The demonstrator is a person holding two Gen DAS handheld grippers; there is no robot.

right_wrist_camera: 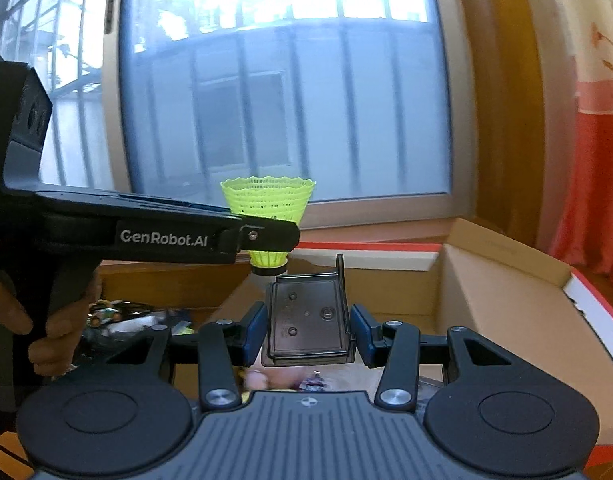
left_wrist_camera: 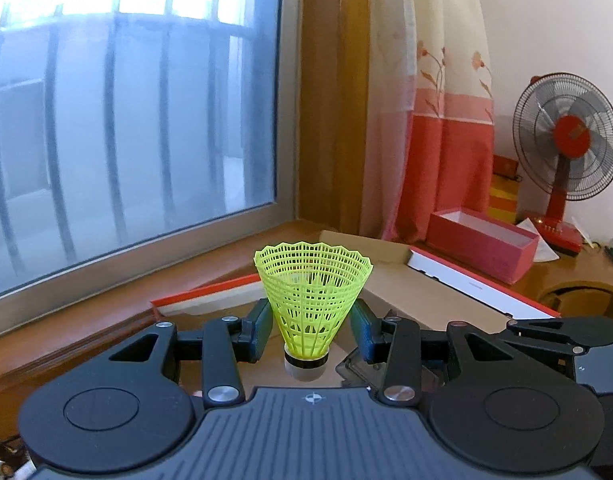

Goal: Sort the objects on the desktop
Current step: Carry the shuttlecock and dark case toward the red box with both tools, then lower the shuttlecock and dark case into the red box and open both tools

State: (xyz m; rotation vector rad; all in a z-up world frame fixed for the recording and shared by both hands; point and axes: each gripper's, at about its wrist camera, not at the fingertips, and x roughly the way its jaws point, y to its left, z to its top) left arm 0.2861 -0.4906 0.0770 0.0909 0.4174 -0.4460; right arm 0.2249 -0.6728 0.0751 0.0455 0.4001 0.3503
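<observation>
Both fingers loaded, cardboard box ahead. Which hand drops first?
Right, probably. Its gripper holds the dark plastic case right at the open cardboard box; the left gripper, holding the shuttlecock, looks further left.

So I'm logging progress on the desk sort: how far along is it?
Nothing visibly sorted yet. In hand: the left tongs grip a yellow shuttlecock, the right tongs a dark plastic case, both over the open cardboard box. Left: dropping both in, then the clutter beside it.
</observation>
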